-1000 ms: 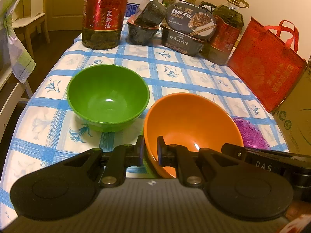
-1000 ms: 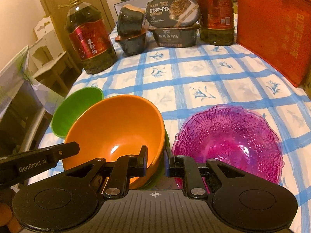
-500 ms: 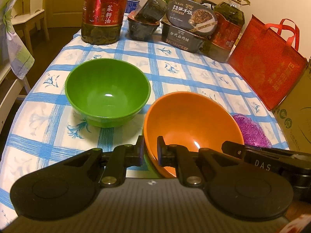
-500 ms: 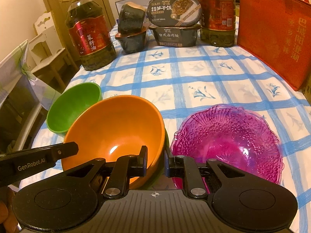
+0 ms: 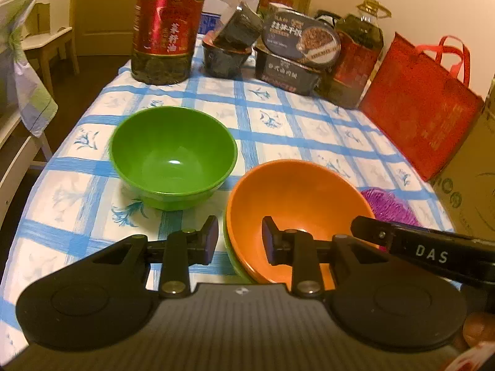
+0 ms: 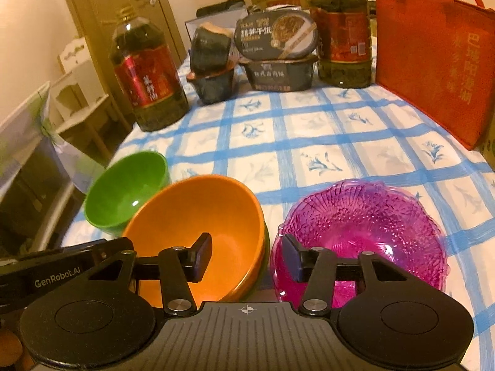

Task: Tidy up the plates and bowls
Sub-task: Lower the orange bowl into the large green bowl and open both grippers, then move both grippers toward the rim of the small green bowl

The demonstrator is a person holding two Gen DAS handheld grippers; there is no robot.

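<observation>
An orange bowl (image 5: pixel 297 204) sits nested in a green bowl whose rim (image 5: pixel 227 241) shows beneath it, at the near table edge. It also shows in the right wrist view (image 6: pixel 204 210). A second green bowl (image 5: pixel 173 157) stands alone to its left, seen too in the right wrist view (image 6: pixel 123 191). A purple glass plate (image 6: pixel 365 225) lies to the right. My left gripper (image 5: pixel 239 244) is open, its jaws astride the orange bowl's left rim without touching. My right gripper (image 6: pixel 247 252) is open over the bowl's right rim.
Two large oil bottles (image 5: pixel 167 27) (image 6: pixel 343 31), stacked dark food tubs (image 6: pixel 278 58) and a red bag (image 6: pixel 433 55) stand along the table's far and right sides. A cardboard box (image 5: pixel 473 167) is at the right. A chair with a cloth (image 5: pixel 24 61) stands left of the table.
Both grippers were shut on the orange bowl's rims and have opened, letting the stacked bowls go. Both have also drawn back slightly.
</observation>
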